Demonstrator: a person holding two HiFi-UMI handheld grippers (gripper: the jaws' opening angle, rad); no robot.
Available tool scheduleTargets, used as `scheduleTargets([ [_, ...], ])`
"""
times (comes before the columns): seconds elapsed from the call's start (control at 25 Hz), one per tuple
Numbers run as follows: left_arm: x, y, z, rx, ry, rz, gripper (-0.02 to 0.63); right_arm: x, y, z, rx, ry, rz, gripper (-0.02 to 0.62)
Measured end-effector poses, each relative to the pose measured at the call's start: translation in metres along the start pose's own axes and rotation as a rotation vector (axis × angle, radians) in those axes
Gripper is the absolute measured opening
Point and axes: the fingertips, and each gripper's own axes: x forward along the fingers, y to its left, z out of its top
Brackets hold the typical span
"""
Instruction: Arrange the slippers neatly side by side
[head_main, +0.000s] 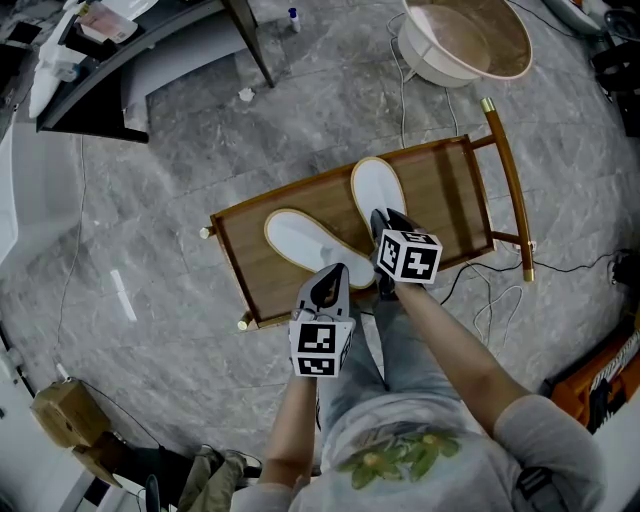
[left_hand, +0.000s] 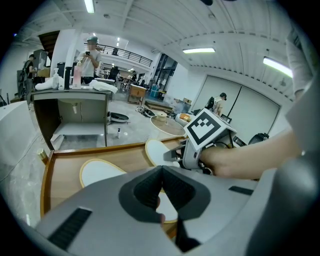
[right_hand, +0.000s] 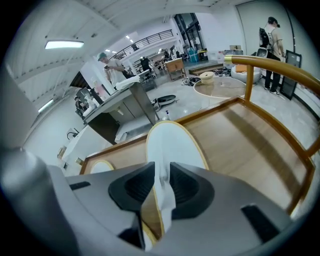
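Two white slippers with tan rims lie on a wooden cart (head_main: 450, 190). One slipper (head_main: 305, 245) lies slanted at the left. The other (head_main: 378, 190) points away at the middle. My right gripper (head_main: 385, 222) is at that middle slipper's near end. In the right gripper view the slipper's white upper (right_hand: 164, 192) stands between the jaws of the right gripper (right_hand: 161, 182), which are slightly apart and do not clamp it. My left gripper (head_main: 335, 272) hovers over the left slipper's near end. In the left gripper view the left gripper (left_hand: 161, 172) has its jaws together, holding nothing.
A gold handle rail (head_main: 508, 185) runs along the cart's right end. A round white and tan table (head_main: 465, 40) stands beyond it, and a dark desk (head_main: 130, 60) at the far left. Cables (head_main: 495, 300) trail on the marble floor. People stand in the distance.
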Motion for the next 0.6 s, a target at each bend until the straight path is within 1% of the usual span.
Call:
scheduleTargets([
  [0.12, 0.0, -0.002, 0.0, 0.003, 0.001, -0.003, 0.015, -0.002, 0.002, 0.002, -0.026, -0.006, 0.019, 0.125],
  [0.28, -0.001, -0.003, 0.001, 0.002, -0.003, -0.005, 0.015, -0.01, 0.007, 0.009, -0.084, -0.046, 0.034, 0.167],
  [0.6, -0.003, -0.008, 0.004, -0.001, -0.023, -0.008, 0.015, -0.044, 0.025, 0.019, -0.204, -0.143, 0.095, 0.181],
])
